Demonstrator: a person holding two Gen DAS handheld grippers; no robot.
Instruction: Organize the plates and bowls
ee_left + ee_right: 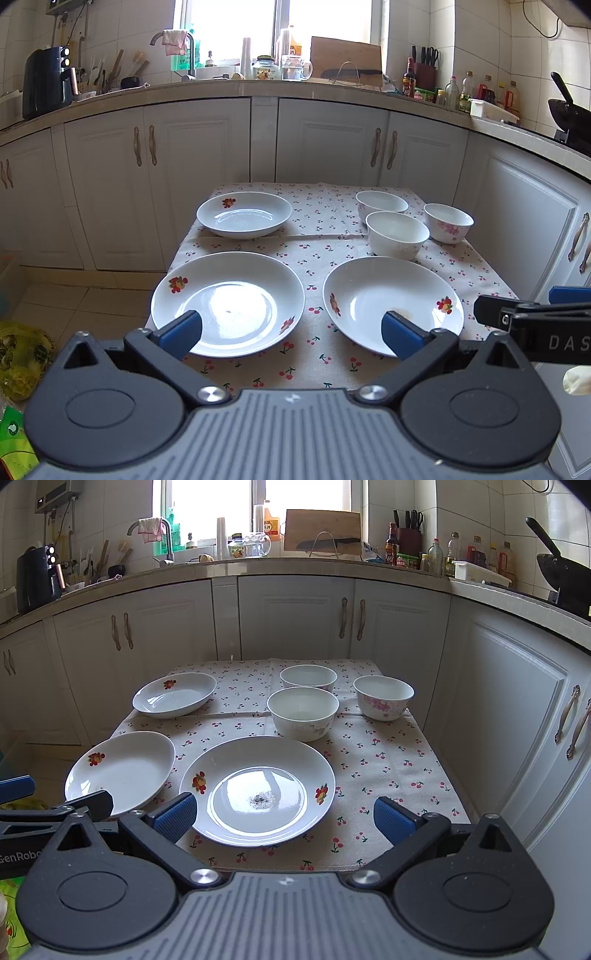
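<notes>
Three white plates with fruit prints lie on a cherry-patterned cloth: a near-left plate (229,302) (122,771), a near-right plate (391,302) (258,788) and a far-left plate (243,214) (173,694). Three white bowls cluster at the far right: a back bowl (380,203) (308,677), a middle bowl (397,234) (303,712) and a pink-flowered bowl (448,221) (384,696). My left gripper (291,334) hovers open before the two near plates, holding nothing. My right gripper (284,818) hovers open over the near-right plate's front edge, also with nothing between its fingers.
The small table (314,369) stands against white cabinets (207,147). The counter behind carries a sink tap, bottles, a knife block and a cutting board (345,59). A wok (561,572) sits at the far right. Yellow bags (22,354) lie on the floor left of the table.
</notes>
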